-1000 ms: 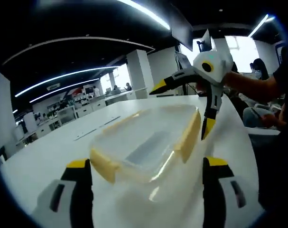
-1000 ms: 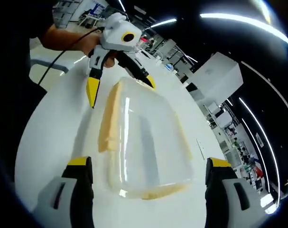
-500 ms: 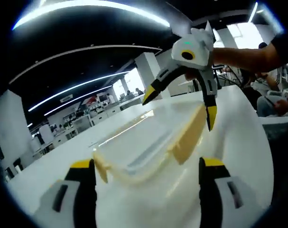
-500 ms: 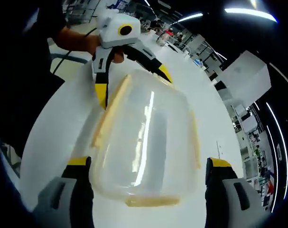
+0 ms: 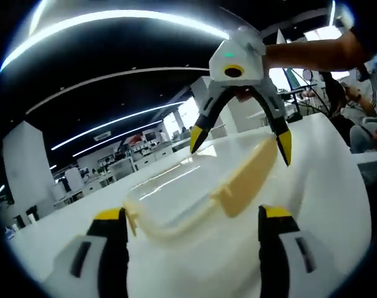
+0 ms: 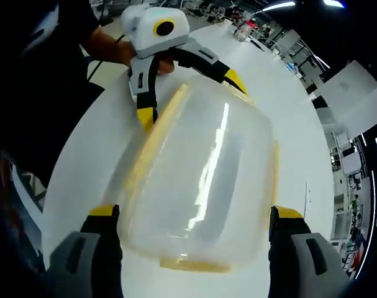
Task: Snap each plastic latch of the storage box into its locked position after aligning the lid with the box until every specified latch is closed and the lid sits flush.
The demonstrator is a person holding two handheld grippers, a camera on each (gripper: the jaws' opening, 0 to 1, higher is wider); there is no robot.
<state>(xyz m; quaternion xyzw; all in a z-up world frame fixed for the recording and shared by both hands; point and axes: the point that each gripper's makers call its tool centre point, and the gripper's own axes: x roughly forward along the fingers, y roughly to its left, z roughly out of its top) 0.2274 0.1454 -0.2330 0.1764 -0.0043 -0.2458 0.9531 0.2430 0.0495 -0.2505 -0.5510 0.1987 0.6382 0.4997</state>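
The clear plastic storage box with pale yellow latches point(image 6: 200, 180) sits on the white bench point(image 6: 82, 161), between the spread right tool point(image 6: 191, 233) at its near end and the spread left tool point(image 6: 188, 87) at its far end.

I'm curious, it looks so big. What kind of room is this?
Probably a large open office or lab: long ceiling light strips, rows of desks and shelves in the background, and a big white table holding the clear storage box.
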